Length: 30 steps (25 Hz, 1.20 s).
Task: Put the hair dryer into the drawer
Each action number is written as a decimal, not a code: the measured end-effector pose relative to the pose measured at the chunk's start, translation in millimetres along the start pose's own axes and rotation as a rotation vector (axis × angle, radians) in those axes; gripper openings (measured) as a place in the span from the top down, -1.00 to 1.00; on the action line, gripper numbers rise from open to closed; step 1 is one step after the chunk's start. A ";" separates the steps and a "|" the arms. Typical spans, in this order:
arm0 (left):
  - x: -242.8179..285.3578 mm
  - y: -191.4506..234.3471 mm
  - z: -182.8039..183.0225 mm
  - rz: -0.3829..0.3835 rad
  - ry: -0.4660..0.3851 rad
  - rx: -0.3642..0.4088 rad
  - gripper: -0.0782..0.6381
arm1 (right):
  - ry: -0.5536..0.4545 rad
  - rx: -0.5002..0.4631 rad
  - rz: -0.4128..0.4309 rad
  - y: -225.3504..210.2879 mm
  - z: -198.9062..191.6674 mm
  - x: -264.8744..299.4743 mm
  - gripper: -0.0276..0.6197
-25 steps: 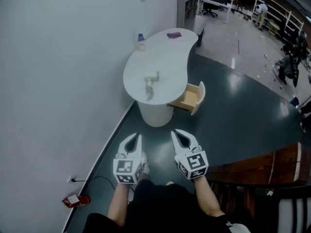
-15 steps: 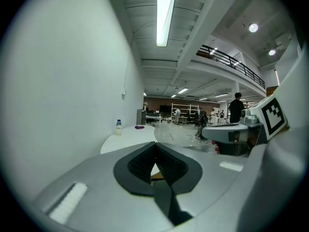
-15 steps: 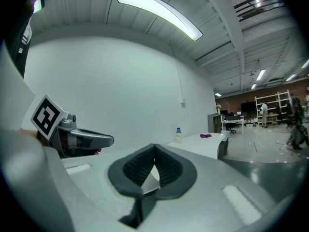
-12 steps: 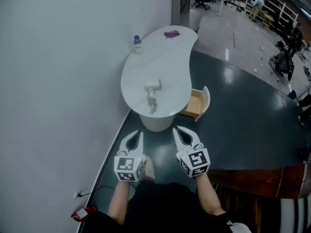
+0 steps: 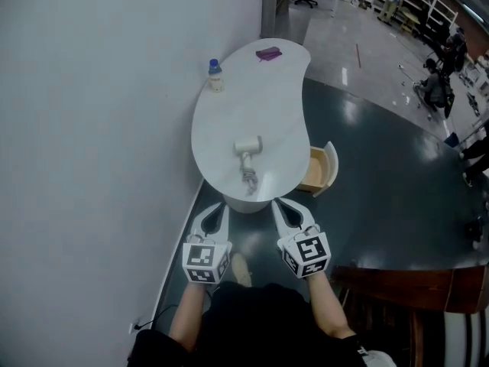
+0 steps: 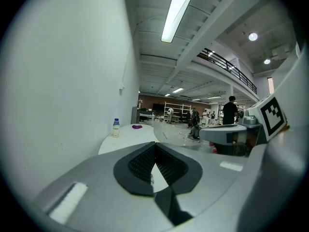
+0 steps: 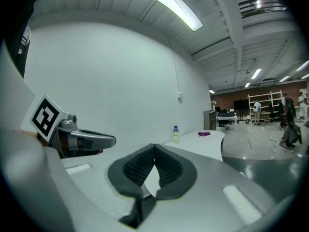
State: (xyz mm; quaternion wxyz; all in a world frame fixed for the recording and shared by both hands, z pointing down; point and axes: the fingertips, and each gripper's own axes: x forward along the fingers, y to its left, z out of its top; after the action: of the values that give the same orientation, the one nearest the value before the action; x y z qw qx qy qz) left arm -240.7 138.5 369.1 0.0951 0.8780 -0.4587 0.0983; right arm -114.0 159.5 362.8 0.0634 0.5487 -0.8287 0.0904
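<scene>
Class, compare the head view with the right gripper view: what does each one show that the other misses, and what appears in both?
Only the head view shows the hair dryer lying on the white table, the open drawer at the table's side, and the person's forearms. Only the right gripper view shows the ceiling light and the ribbed pads of the right gripper, jaws together. Both show the table, the bottle, the purple item and the left gripper.

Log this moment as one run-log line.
stage: pre-grasp | left claw: shut, empty | right claw: shut, empty | hair dryer: lying on white table, untouched | drawer: open
</scene>
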 end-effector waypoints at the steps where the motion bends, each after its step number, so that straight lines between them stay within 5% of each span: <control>1: 3.8 6.9 1.1 -0.007 0.002 0.001 0.76 | 0.001 0.006 -0.008 1.0 1.4 7.6 0.91; 14: 45.1 69.9 -2.8 -0.050 0.006 -0.019 0.76 | 0.051 0.045 -0.092 -10.8 -11.4 71.2 0.91; 30: 147.8 117.1 -39.8 0.041 0.131 -0.116 0.76 | 0.205 0.087 0.026 -73.1 -59.7 189.6 0.91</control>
State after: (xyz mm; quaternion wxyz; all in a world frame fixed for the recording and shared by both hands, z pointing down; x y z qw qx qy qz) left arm -257.9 -33.3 454.8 0.1738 0.8532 -0.4742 0.1306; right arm -120.3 -25.5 465.7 0.1230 0.5281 -0.8201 0.1830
